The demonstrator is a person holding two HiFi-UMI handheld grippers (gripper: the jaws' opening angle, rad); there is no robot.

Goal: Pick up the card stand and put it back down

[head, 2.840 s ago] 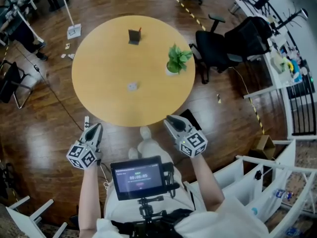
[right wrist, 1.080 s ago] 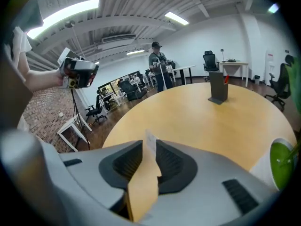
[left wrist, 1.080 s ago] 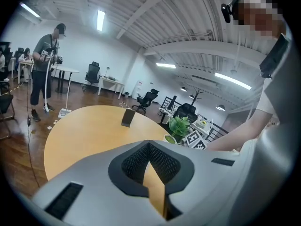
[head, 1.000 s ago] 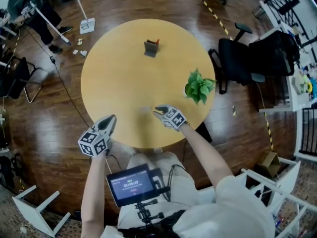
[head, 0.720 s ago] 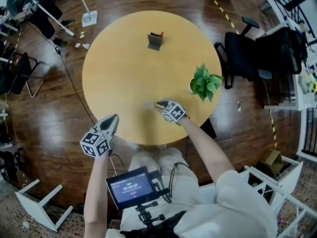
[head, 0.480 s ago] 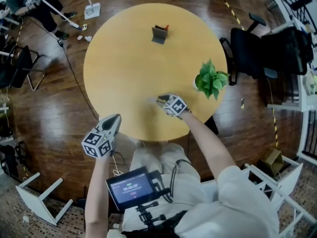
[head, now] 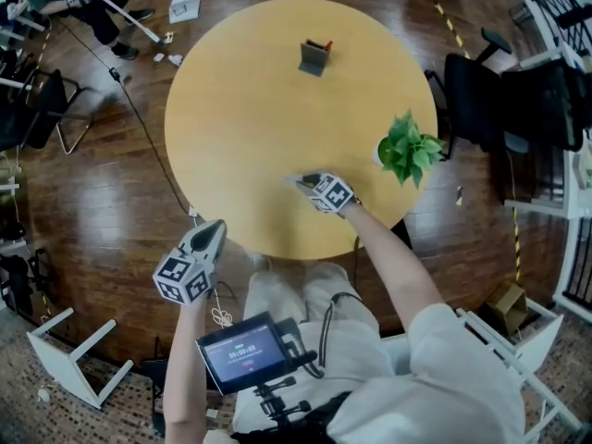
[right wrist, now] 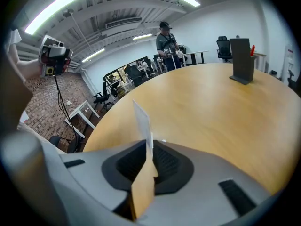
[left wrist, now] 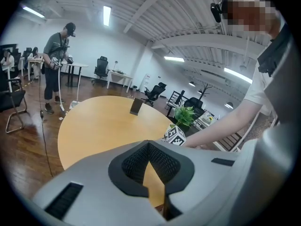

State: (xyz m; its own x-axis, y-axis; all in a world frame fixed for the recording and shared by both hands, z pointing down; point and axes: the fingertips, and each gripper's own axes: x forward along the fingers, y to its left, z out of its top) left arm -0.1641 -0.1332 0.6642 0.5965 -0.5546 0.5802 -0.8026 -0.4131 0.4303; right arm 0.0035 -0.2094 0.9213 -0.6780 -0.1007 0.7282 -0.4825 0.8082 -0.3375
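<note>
The card stand (right wrist: pixel 142 119) is a small thin white upright plate near the front of the round wooden table (head: pixel 240 109). My right gripper (head: pixel 303 181) reaches over the table's near edge. Its jaws have just been closing, and in the right gripper view (right wrist: pixel 148 147) the pads press on the stand from both sides. In the head view the stand is hidden at the fingertips. My left gripper (head: pixel 215 228) hangs off the table's front left edge, away from the stand. In the left gripper view (left wrist: pixel 149 145) its tips meet with nothing between them.
A grey holder with pens (head: pixel 315 57) stands at the table's far side. A potted plant (head: pixel 410 151) sits at the right edge. Black office chairs (head: pixel 481 100) stand to the right. A person (left wrist: pixel 56 69) stands beyond the table. A small screen (head: pixel 245 354) is at my chest.
My right gripper came forward over the table, sank to the card stand and closed on it. My left gripper drifted a little lower beside the table's edge.
</note>
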